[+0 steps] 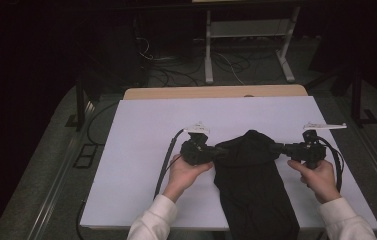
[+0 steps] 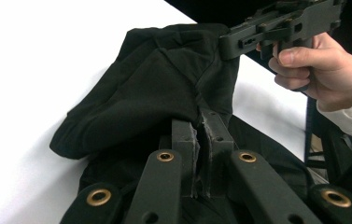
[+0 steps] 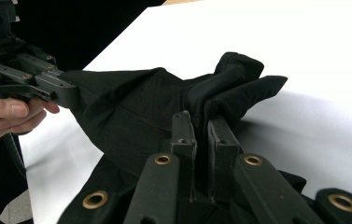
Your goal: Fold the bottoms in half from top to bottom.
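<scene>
A person seated at a white-topped rectangular table [image 1: 141, 130] is holding a black two-jaw gripper in each hand, and both tools are clamping the same black fabric garment [image 1: 251, 175]. In the high view, the left gripper [image 1: 215, 151] is biting the cloth at its left upper edge while the right gripper [image 1: 276, 148] is biting it at the right upper edge, so the top of the garment is being held stretched between the two tools near the middle of the table. The rest of the cloth is trailing down toward the person and hanging over the near edge of the tabletop between the two white sleeves.

In the left gripper view, the jaws of the left gripper [image 2: 205, 122] are standing almost fully together, with a fold of the black fabric garment [image 2: 145, 98] pinched between the pads; farther off, the person's right hand [image 2: 325, 70] is gripping the handle of the other tool, whose jaws are closing on the far corner of the cloth. In the right gripper view, the right gripper [image 3: 202, 122] is likewise nearly closed, with a bunched ridge of the garment [image 3: 136, 105] being squeezed between its pads, and the left hand [image 3: 5, 112] is showing at the edge of the frame behind its own tool. The lifted part of the garment is rising slightly off the white surface, its far folds resting on the table.
</scene>
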